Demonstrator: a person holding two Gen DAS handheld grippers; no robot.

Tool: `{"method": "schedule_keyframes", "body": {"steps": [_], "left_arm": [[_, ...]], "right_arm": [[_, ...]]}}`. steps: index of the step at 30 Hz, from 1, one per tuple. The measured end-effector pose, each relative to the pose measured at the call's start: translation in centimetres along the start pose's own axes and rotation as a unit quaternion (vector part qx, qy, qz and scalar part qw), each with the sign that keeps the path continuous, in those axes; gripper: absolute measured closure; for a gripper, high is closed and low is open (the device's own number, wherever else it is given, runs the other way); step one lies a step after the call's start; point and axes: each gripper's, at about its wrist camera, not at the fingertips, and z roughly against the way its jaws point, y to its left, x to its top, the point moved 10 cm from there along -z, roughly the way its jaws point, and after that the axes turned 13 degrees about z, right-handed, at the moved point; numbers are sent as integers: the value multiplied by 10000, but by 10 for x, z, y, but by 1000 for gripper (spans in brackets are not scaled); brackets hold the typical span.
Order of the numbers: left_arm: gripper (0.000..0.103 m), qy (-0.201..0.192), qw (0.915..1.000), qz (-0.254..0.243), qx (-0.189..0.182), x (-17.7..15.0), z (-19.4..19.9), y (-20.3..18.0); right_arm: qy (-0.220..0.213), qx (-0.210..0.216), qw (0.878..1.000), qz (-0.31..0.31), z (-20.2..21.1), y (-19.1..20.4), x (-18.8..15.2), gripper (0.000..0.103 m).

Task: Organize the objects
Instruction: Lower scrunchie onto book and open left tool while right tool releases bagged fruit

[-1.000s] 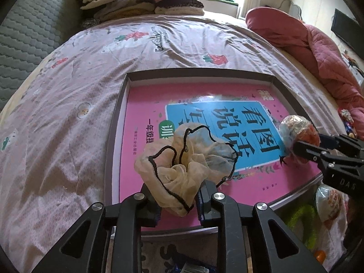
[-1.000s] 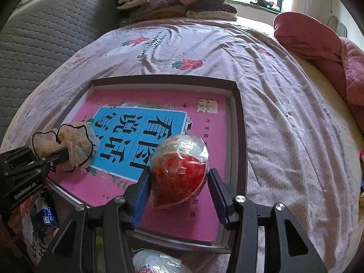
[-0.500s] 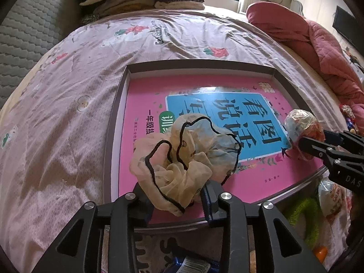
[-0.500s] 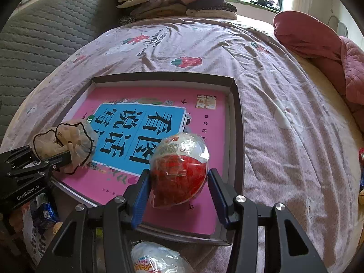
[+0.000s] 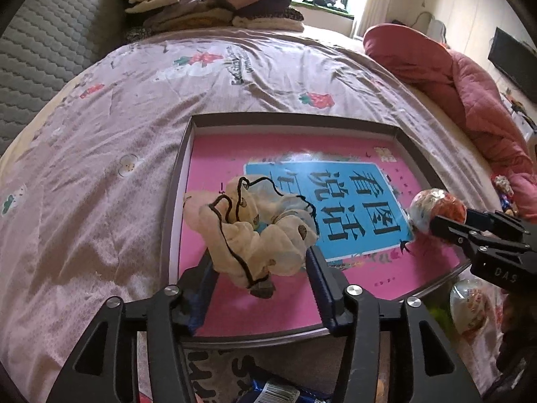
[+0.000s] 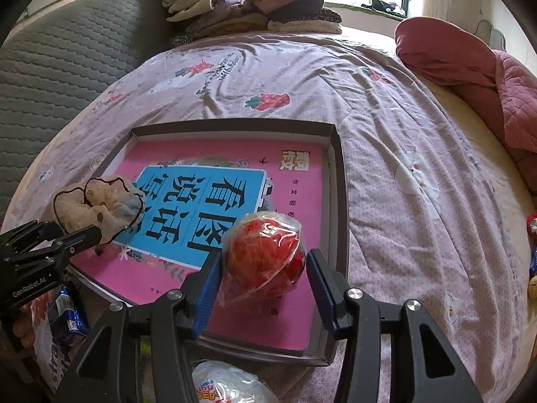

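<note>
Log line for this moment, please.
left gripper: just opening, scrunchie between | right gripper: around red ball | over tray

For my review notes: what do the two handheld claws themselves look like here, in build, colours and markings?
Both look alike: matte black plastic frames with triangular cut-outs, silver pivot bolts, and two fingers lined with ribbed blue pads. The left claw carries white lettering reading roughly "GenRobot.AI" on its side, seen from the right wrist camera. The right claw shows "DAS" in the left wrist view. No cables or sleeves show.
</note>
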Motion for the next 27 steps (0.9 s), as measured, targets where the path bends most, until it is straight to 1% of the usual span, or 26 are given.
{"method": "schedule_keyframes", "body": {"steps": [5, 8, 13, 17, 21, 27], "left_arm": [[46, -90, 9999, 21, -65, 3, 6, -1], [41, -209, 9997, -52, -121, 6, 13, -7], [35, -385, 9990, -138, -200, 11, 25, -14], [34, -434, 9987, -127, -220, 13, 30, -14], [34, -635, 9977, -122, -179, 19, 40, -14], [32, -802, 9961, -86, -344, 24, 59, -19]], "right_arm": [[-83, -56, 9999, 22, 5, -1, 4, 52], [-188, -118, 9997, 55, 10, -2, 7, 52], [-505, -159, 9986, 60, 24, -2, 17, 51], [-691, -245, 9973, 105, 33, -3, 24, 49], [-757, -239, 9968, 76, 36, -2, 25, 48], [-822, -300, 9961, 78, 39, -3, 27, 48]]}}
